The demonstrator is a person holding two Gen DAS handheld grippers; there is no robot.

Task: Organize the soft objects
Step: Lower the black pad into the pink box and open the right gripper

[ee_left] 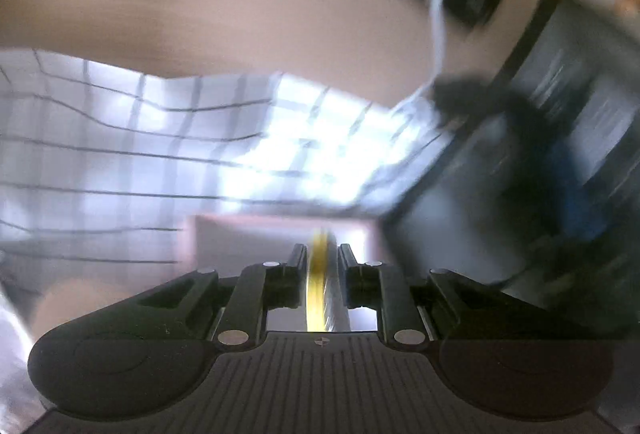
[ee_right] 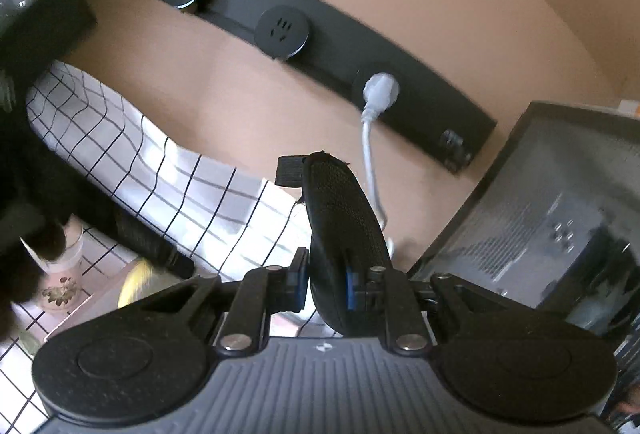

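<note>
Right now both hands are carrying, so the step looks like transport between pickup and put-down. Nearest in the right wrist view, the right gripper (ee_right: 329,284) has its fingers pinching a black padded pouch (ee_right: 344,234), which stands up between them with a short strap tab at its top. In the left wrist view, badly blurred, the left gripper (ee_left: 322,266) has its fingers pressed nearly together on a thin yellow object (ee_left: 318,274) seen edge-on; what it is I cannot tell.

Beyond the fingers lies a checked cloth (ee_right: 120,138) over the bench, with a pale pink tray (ee_right: 84,314) at its near left edge and one flowered cup (ee_right: 60,274) beside it. The next move probably calls for lowering each soft thing into its place and only then spreading the fingers.

Farthest off, on the tan wall, a black power strip (ee_right: 332,46) shows two empty round sockets and one white plug (ee_right: 380,90) with its cord hanging down. One grey appliance (ee_right: 560,226) stands at the right.
</note>
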